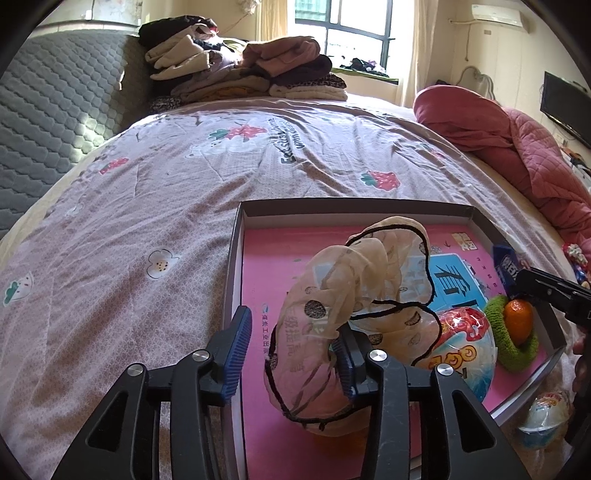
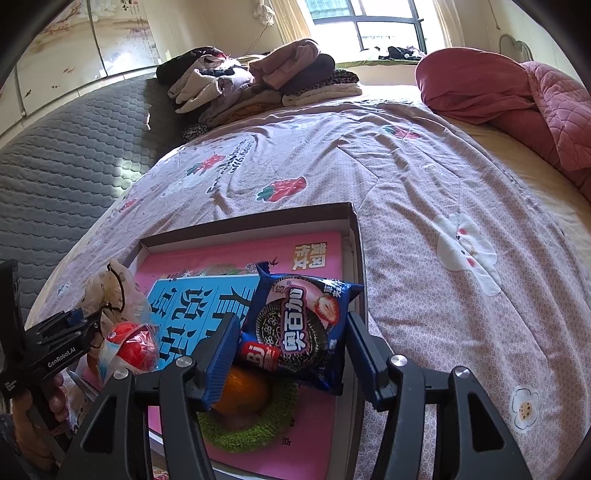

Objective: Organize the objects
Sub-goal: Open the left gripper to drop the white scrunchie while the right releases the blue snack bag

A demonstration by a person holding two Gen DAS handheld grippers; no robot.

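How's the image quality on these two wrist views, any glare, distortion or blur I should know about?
Left wrist view: the window is blown out white, fisheye bends the bed edges, corners are black; the box and sheer bag look sharp. Right wrist view: same window glare and curvature, a sunlit patch on the grey quilt, the cookie packet readable.
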